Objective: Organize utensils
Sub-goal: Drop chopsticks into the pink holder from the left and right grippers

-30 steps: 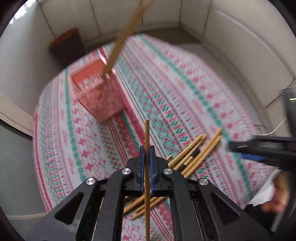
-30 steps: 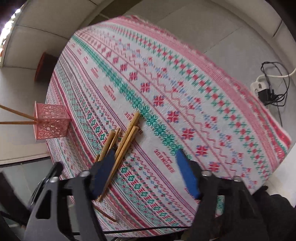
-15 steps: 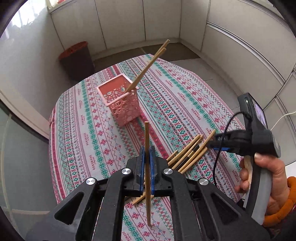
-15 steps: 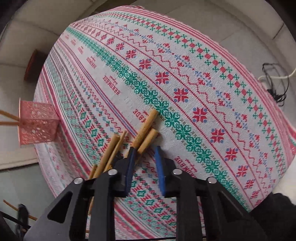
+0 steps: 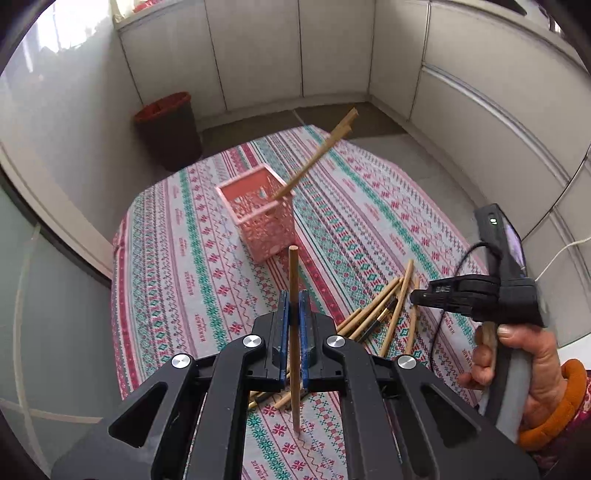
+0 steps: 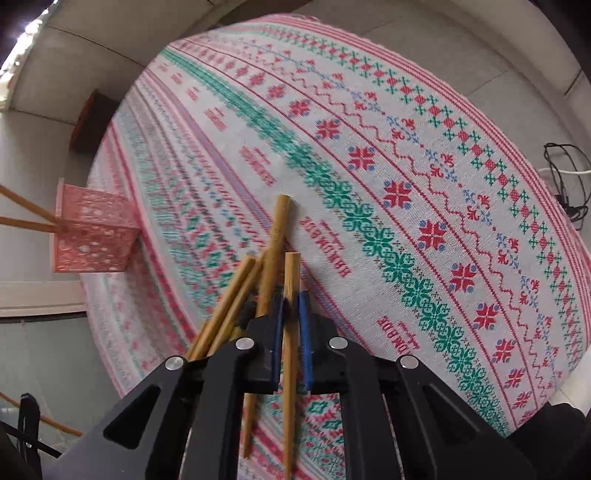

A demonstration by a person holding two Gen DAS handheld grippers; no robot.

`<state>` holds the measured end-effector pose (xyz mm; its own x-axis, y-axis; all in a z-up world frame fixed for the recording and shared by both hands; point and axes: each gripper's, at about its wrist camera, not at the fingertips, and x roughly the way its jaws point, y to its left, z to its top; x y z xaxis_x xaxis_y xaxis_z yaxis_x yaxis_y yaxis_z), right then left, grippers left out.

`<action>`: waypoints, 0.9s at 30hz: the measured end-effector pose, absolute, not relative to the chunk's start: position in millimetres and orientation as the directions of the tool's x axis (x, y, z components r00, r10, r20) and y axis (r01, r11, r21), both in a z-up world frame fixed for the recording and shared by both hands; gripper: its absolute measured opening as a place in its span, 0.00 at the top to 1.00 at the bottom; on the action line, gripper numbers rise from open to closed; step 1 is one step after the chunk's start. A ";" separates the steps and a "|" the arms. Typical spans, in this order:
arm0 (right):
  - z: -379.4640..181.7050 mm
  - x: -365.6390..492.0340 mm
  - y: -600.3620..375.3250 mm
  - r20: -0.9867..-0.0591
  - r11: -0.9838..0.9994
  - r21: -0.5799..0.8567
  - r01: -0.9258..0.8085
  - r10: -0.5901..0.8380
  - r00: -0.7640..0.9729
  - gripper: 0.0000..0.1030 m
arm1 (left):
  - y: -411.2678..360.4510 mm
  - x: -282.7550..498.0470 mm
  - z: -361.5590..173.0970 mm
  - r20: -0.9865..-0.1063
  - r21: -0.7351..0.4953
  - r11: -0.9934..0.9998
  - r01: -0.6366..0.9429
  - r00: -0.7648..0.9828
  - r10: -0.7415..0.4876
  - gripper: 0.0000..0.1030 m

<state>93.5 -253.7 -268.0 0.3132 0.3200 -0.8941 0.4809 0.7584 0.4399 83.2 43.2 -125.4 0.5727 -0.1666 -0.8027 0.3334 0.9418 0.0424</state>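
I am in a home, in what looks like an enclosed balcony or small side room. My table (image 5: 177,258) wears a woven household cloth (image 6: 406,184) with red and green folk patterns. Plain pale panelled walls (image 5: 258,55) close in around it, and daylight comes through a window (image 5: 55,33) at the upper left. A dark waste bin (image 5: 170,129) with a red rim stands on the tiled floor (image 5: 369,125), and a power strip (image 6: 554,171) with cables lies beside the table.
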 end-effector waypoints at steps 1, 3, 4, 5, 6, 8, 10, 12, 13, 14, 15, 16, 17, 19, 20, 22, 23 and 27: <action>-257.5 91.1 -253.8 -0.882 0.763 0.457 0.457 0.326 0.339 0.92 | 46.6 81.1 -121.1 -0.796 0.037 0.943 0.330 0.580 -0.172 0.96; -234.2 81.7 -255.0 -0.859 0.779 0.484 0.400 0.335 0.387 0.92 | 54.2 76.8 -111.6 -0.780 0.027 0.946 0.322 0.599 -0.181 0.96; -219.1 76.2 -254.5 -0.844 0.790 0.496 0.360 0.342 0.412 0.92 | 58.8 73.3 -104.7 -0.768 0.023 0.949 0.315 0.613 -0.185 0.96; -204.0 70.9 -253.0 -0.829 0.802 0.506 0.317 0.350 0.437 0.92 | 62.2 70.7 -98.9 -0.758 0.021 0.951 0.309 0.625 -0.187 0.96; -189.1 64.7 -251.3 -0.815 0.817 0.508 0.273 0.353 0.459 0.92 | 64.9 69.2 -93.5 -0.748 0.017 0.953 0.302 0.636 -0.188 0.96; -151.4 50.9 -246.3 -0.775 0.849 0.503 0.161 0.361 0.518 0.92 | 71.0 67.3 -81.2 -0.726 0.006 0.959 0.282 0.661 -0.190 0.96; -116.4 42.2 -238.7 -0.734 0.865 0.497 0.078 0.370 0.570 0.92 | 76.6 67.3 -64.0 -0.694 -0.012 0.966 0.258 0.693 -0.194 0.96; -85.6 34.8 -233.7 -0.685 0.863 0.504 0.020 0.386 0.618 0.92 | 80.0 69.9 -49.4 -0.668 -0.021 0.970 0.240 0.719 -0.193 0.96; -71.8 33.4 -232.6 -0.661 0.859 0.512 -0.005 0.398 0.635 0.92 | 80.8 71.4 -41.7 -0.653 -0.024 0.973 0.230 0.733 -0.189 0.96; -58.5 33.1 -231.1 -0.638 0.853 0.520 -0.029 0.411 0.651 0.92 | 81.6 73.9 -32.9 -0.635 -0.025 0.976 0.216 0.751 -0.183 0.96; -43.6 33.7 -229.5 -0.608 0.845 0.532 -0.054 0.426 0.670 0.92 | 81.8 76.8 -25.3 -0.617 -0.024 0.980 0.199 0.768 -0.171 0.96; -29.7 34.4 -229.5 -0.579 0.836 0.544 -0.073 0.436 0.689 0.92 | 82.3 79.5 -18.9 -0.599 -0.029 0.982 0.187 0.783 -0.167 0.96; -19.3 38.3 -228.1 -0.555 0.830 0.551 -0.087 0.443 0.704 0.92 | 83.4 83.9 -11.1 -0.577 -0.045 0.984 0.174 0.799 -0.168 0.96; 8.4 44.1 -229.4 -0.487 0.817 0.564 -0.119 0.445 0.751 0.92 | 85.0 91.2 0.3 -0.535 -0.070 0.987 0.147 0.829 -0.162 0.96; 17.7 46.9 -229.1 -0.463 0.816 0.564 -0.124 0.437 0.771 0.92 | 84.8 95.3 5.7 -0.510 -0.082 0.987 0.136 0.845 -0.159 0.96; 39.7 53.7 -229.9 -0.389 0.814 0.567 -0.130 0.403 0.828 0.92 | 84.8 102.1 14.0 -0.466 -0.102 0.988 0.113 0.872 -0.148 0.96; 45.6 57.3 -228.2 -0.366 0.813 0.568 -0.131 0.392 0.844 0.92 | 83.7 107.0 17.2 -0.442 -0.110 0.989 0.098 0.887 -0.137 0.96; 63.6 88.4 -218.6 -0.299 0.835 0.538 -0.120 0.322 0.898 0.92 | 78.4 125.0 16.8 -0.384 -0.147 0.986 0.079 0.914 -0.131 0.96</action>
